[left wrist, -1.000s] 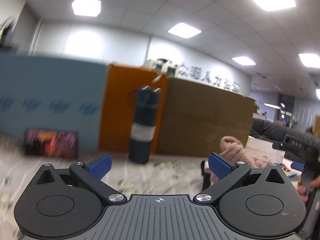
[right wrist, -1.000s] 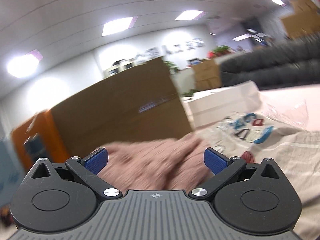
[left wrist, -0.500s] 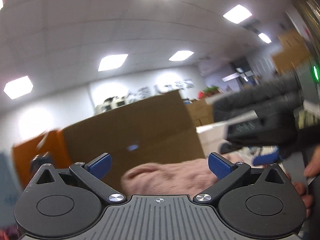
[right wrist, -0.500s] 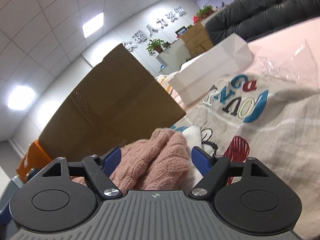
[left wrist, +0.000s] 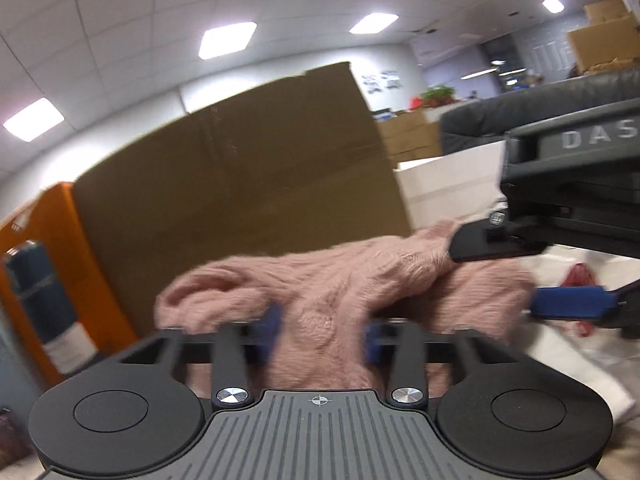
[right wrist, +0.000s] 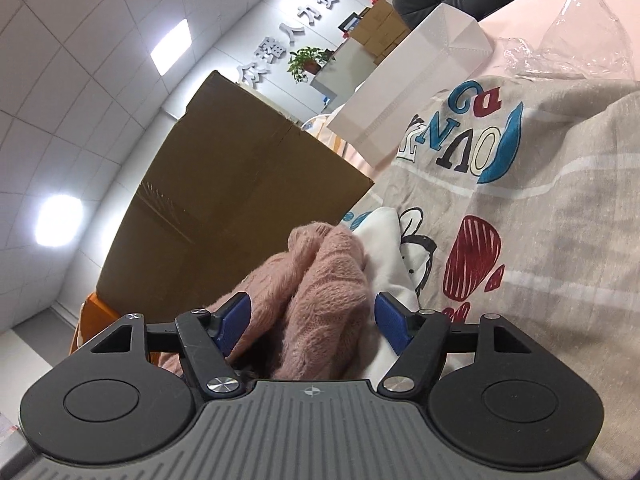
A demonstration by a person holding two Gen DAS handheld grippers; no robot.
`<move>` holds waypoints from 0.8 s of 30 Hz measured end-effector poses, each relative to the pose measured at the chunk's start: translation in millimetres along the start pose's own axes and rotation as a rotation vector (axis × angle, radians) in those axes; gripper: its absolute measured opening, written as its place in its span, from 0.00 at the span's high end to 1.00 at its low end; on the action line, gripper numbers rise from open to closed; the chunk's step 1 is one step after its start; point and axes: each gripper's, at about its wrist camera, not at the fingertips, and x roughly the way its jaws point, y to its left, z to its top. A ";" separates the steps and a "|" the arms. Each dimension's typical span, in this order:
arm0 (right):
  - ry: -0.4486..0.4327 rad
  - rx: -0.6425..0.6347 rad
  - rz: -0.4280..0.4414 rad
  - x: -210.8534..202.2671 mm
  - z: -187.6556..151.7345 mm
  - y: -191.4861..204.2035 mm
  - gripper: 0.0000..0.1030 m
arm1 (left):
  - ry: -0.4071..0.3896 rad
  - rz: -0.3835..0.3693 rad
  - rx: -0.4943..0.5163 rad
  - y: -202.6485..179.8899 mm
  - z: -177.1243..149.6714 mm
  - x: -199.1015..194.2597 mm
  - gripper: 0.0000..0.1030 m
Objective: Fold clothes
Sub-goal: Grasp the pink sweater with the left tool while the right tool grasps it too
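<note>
The pink knit sweater (left wrist: 320, 280) lies bunched on the printed cloth (right wrist: 540, 220), near the brown cardboard box (left wrist: 240, 184). The left gripper (left wrist: 320, 336) is pressed in on a fold of the knit; the right gripper (right wrist: 312, 320) straddles another bunch, its jaws part spread and not quite biting. The risk: the fuzzy knit slips from the right jaws — or they catch the white garment (right wrist: 380, 240) just to the right — and the lift drags unevenly.

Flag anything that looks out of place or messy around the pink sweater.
The fuzzy pink knit sweater is bunched in a heap, not flat. It lies on a rumpled white printed garment. Crinkled clear plastic wrap sits loose on the table beyond.
</note>
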 end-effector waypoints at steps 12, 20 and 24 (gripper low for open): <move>-0.104 -0.537 -0.186 8.4 -41.6 63.6 0.70 | -0.038 0.044 -0.124 59.0 -27.5 -52.1 0.90; -0.214 -0.793 -0.095 -22.3 -95.4 135.5 0.89 | -0.072 0.065 -0.213 106.4 -46.2 -88.4 0.91; -0.204 -0.800 0.057 -40.3 -115.2 183.1 0.89 | -0.107 0.112 -0.285 148.6 -44.9 -96.3 0.92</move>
